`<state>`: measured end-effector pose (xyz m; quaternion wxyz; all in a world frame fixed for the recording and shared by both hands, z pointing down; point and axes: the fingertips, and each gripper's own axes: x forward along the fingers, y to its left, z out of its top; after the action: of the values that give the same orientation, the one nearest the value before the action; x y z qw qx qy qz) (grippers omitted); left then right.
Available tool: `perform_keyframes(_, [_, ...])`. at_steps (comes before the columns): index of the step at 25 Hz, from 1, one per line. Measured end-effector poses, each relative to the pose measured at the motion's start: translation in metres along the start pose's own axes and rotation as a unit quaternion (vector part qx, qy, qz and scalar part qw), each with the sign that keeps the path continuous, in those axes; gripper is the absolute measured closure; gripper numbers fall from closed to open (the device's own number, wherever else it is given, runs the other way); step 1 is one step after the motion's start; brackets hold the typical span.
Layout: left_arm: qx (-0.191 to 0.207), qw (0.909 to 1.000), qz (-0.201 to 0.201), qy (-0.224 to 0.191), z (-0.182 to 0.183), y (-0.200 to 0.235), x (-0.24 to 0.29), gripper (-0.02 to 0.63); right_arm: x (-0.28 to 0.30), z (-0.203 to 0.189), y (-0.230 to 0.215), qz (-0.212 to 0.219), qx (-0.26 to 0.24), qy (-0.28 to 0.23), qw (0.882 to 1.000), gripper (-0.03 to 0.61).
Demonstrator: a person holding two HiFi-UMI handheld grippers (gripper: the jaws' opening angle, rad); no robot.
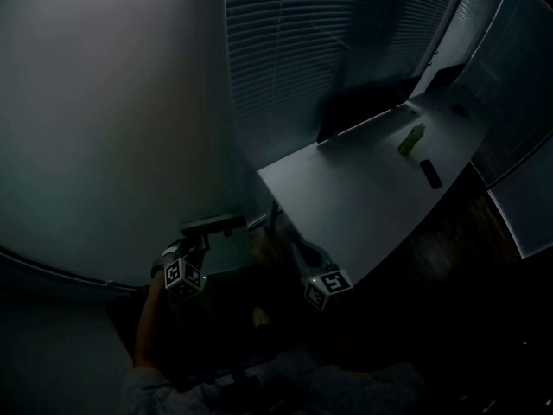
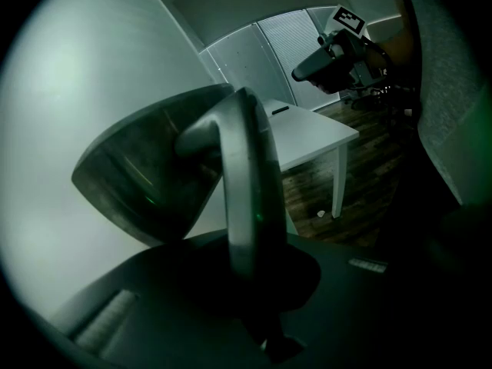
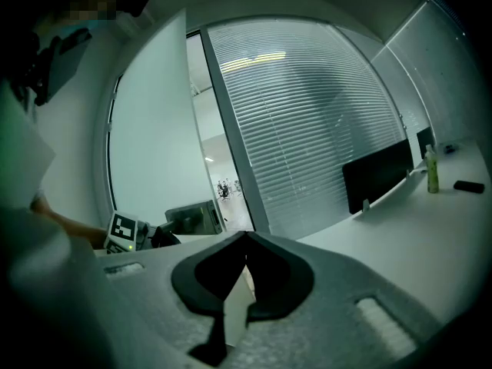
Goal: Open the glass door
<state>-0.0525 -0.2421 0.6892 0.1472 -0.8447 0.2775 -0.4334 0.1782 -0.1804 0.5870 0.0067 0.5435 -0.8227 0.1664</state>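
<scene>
**Q:** Where does the lower end of the door handle (image 2: 244, 167) go in the left gripper view?
**A:** It disappears into the black recess of the left gripper (image 1: 204, 237). Contact between handle and jaws cannot be traced there.
**Q:** And the dark item (image 1: 430, 173) near the green bottle (image 1: 411, 139) on the desk (image 1: 346, 197)?
**A:** Too small to identify. The shapes (image 3: 225, 188) beyond the doorway (image 3: 204, 121) are likewise unresolved. The head view's lower part, around the person's forearm (image 1: 149, 318), is lost in shadow.

Silver door handle (image 2: 246, 191), white desk (image 1: 363, 188), green bottle (image 1: 411, 139).
</scene>
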Motion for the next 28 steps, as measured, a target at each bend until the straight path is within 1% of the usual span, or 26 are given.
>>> perform_keyframes(6, [0.004,1.0000,-0.007,-0.003,0.002,-0.008,-0.009,0.614,-0.013,-0.006,0.015,-0.005,0.005,0.007,1.000,0.577])
perform_keyframes(11, [0.012,0.9998,-0.014,-0.008,0.003,-0.018,-0.019,0.614,-0.028,-0.010,0.023,-0.023,0.017,0.009,1.000,0.577])
perform_keyframes(20, [0.028,0.9991,-0.028,-0.016,0.001,-0.045,-0.034,0.614,-0.051,-0.017,0.040,-0.045,0.020,-0.007,0.999,0.577])
perform_keyframes(26, [0.038,0.9983,-0.037,-0.023,0.001,-0.062,-0.052,0.614,-0.076,-0.022,0.048,-0.057,0.014,-0.026,0.998,0.577])
perform_keyframes(28, [0.041,0.9981,-0.039,-0.025,0.000,-0.067,-0.055,0.614,-0.083,-0.024,0.050,-0.064,0.017,-0.022,0.998,0.577])
